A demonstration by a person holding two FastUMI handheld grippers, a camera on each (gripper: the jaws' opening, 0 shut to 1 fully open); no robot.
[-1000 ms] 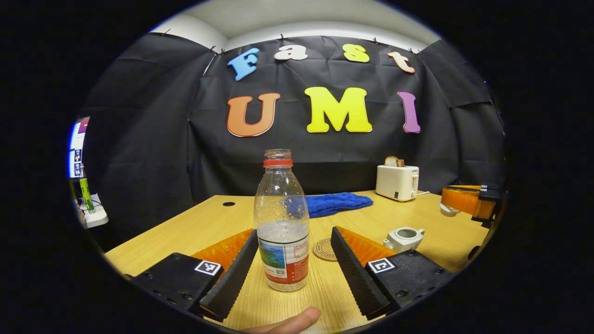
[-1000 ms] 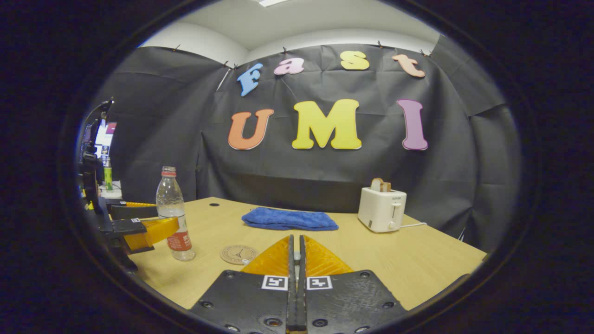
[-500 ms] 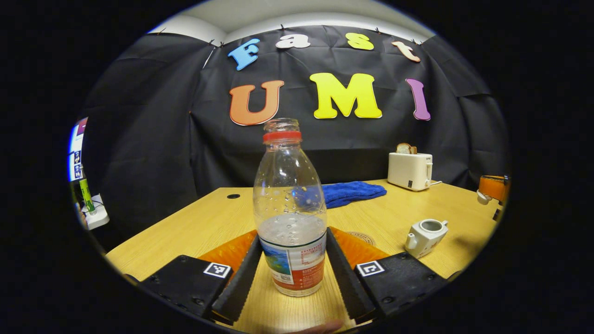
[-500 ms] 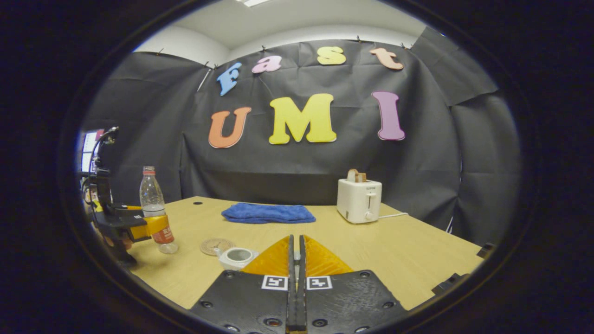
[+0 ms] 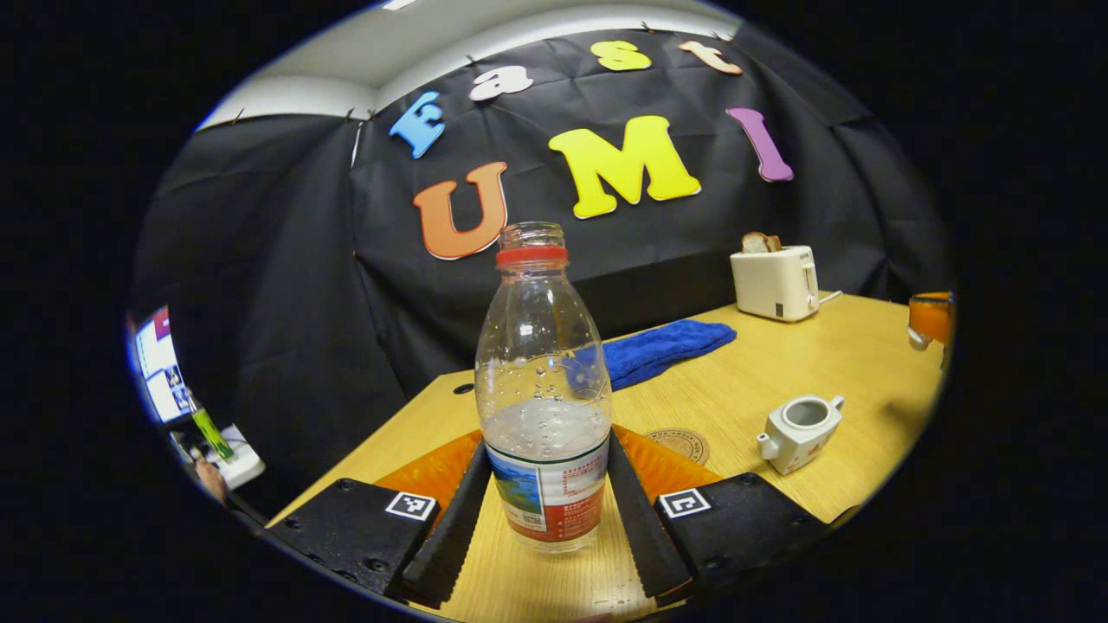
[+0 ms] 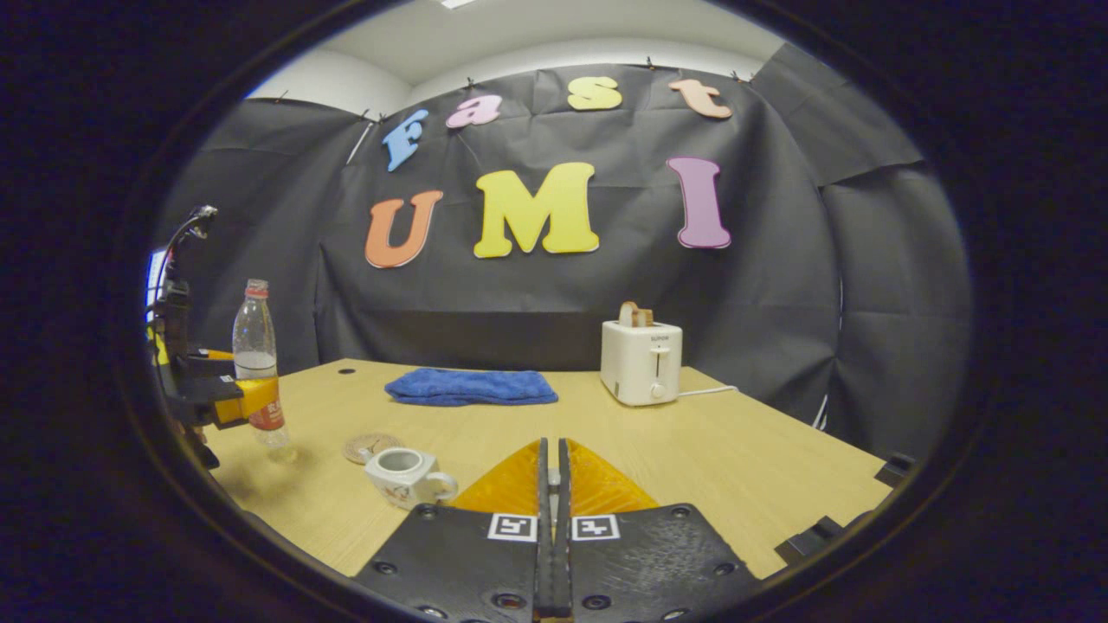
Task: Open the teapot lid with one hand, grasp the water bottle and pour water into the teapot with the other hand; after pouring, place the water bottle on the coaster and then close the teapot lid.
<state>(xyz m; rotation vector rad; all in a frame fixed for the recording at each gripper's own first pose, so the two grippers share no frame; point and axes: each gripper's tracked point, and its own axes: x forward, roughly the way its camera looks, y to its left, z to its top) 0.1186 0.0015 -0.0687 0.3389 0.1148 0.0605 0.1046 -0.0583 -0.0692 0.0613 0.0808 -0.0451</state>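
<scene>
The left gripper [image 5: 544, 510] is clamped on the water bottle [image 5: 543, 407], both fingers pressing the labelled lower body, and in the right gripper view the bottle looks lifted just clear of the worktop [image 6: 692, 450]. It is uncapped and under half full, so it should feel light, but the thin clear plastic will probably give under a hard squeeze; the label band is the stiffest, least slippery place to hold (the bare shoulder above would likely buckle and slide). The teapot [image 5: 798, 422] stands open on the worktop just beside the coaster [image 5: 679, 444]; glazed and small, it is probably easy to nudge with the bottle's neck. The right gripper [image 6: 550, 484] is closed tight, apparently on the lid, which is mostly hidden.
</scene>
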